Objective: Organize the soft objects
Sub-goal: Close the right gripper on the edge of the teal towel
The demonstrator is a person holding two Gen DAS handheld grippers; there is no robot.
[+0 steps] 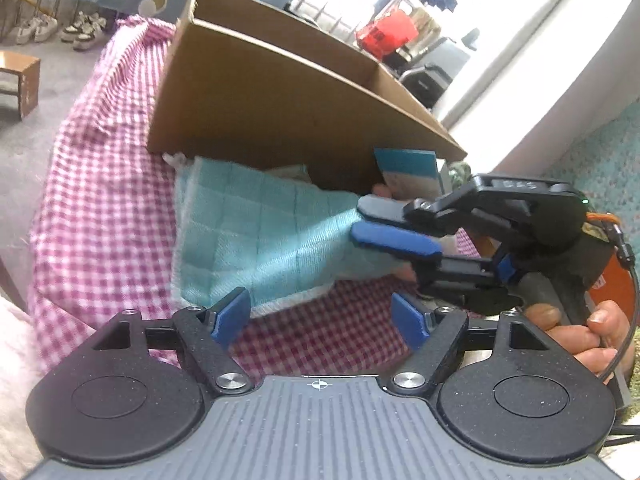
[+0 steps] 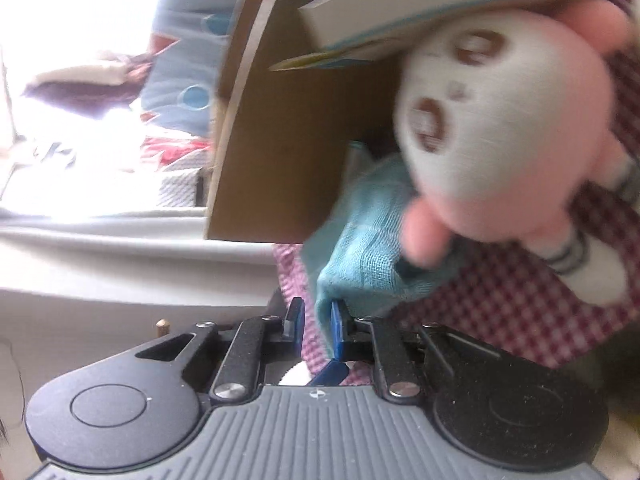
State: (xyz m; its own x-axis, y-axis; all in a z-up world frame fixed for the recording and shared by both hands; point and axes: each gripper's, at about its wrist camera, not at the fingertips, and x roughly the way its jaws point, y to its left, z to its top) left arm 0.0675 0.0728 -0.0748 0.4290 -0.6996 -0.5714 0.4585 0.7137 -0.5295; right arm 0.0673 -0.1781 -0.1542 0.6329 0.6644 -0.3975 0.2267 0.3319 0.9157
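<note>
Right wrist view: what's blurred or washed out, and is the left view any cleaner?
Right wrist view: the pink plush toy is smeared with blur, and the window side is blown out. Left wrist view: sharper; the teal cloth shows clear weave, though the window top right glares.

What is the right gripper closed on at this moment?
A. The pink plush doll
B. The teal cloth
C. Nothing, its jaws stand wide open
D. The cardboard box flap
B. In the left wrist view the right gripper pinches the edge of the teal cloth, and the right wrist view shows that cloth between its narrow jaws; the plush doll lies apart on the checked cover.
</note>
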